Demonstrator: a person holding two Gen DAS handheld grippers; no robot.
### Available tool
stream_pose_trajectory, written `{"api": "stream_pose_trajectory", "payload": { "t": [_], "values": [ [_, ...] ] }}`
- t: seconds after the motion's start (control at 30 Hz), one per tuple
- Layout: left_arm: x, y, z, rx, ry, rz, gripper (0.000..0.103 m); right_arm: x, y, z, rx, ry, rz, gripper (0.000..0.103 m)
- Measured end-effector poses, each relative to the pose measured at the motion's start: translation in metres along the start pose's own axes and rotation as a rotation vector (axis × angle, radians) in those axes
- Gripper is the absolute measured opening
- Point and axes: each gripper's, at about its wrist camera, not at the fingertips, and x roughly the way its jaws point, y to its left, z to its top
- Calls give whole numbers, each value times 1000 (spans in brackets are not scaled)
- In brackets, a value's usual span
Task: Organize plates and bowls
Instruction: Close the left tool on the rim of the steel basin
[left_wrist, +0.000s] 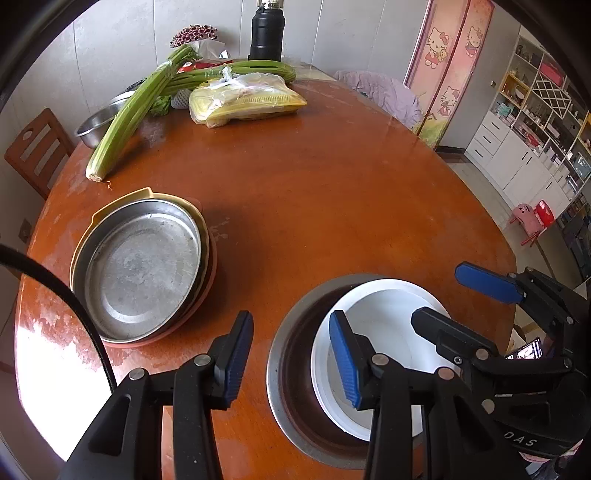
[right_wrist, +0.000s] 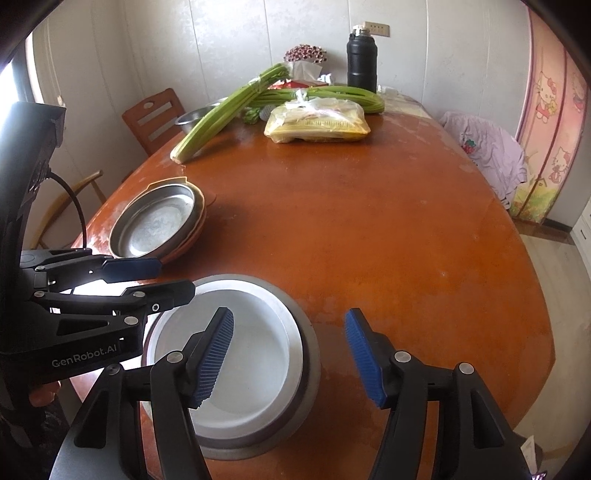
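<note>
My left gripper (left_wrist: 291, 356) and right gripper (right_wrist: 290, 358) both hang part open, empty, straddling opposite rims of the white bowl (right_wrist: 255, 354), which sits nested in the steel bowl (right_wrist: 310, 354) near the table (right_wrist: 369, 240) edge. Clipping either rim could tip the nest off.
</note>
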Motion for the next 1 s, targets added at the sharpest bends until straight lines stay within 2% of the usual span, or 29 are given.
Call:
{"api": "stream_pose_trajectory", "payload": {
  "t": [0.4,0.8,1.0],
  "values": [
    [-3,0,-12,5,-8,-15,48,9,-4,-15,21,45,18,65],
    [15,3,-24,-9,37,-29,51,24,-1,-30,46,104,38,65],
    [23,3,-28,-4,48,-40,57,29,-2,-34,69,115,61,65]
  ]
}}
